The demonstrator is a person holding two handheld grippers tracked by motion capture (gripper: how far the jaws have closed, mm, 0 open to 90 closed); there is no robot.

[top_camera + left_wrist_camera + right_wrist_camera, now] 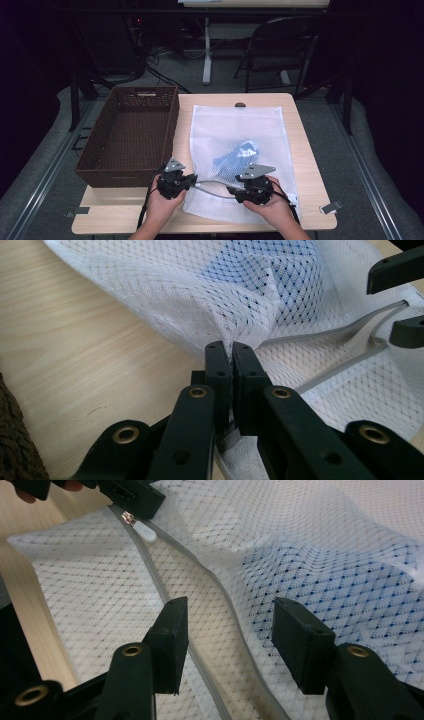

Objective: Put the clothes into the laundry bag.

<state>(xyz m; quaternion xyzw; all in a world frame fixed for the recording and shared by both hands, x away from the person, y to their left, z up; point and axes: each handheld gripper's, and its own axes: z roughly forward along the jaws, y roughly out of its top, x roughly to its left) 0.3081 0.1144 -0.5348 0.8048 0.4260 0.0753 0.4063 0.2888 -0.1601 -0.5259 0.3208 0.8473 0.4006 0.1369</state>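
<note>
A white mesh laundry bag (235, 125) lies flat on the wooden table (306, 165) with a blue garment (238, 154) inside it. Its grey zipper (212, 190) runs along the near edge, parted into two tapes (159, 587). My left gripper (192, 180) is shut on the bag's mesh edge (235, 335), close to the white zipper pull (145, 530). My right gripper (233, 190) is open, its jaws astride the zipper tapes just above the mesh, with the garment (350, 595) to their right. The right gripper's fingers (395, 270) show open in the left gripper view.
An empty brown wicker basket (172, 120) stands at the table's left, close beside the left gripper. A small dark knob (240, 105) sits at the far edge. A folding chair (280, 40) and cables lie on the floor beyond. Bare tabletop lies right of the bag.
</note>
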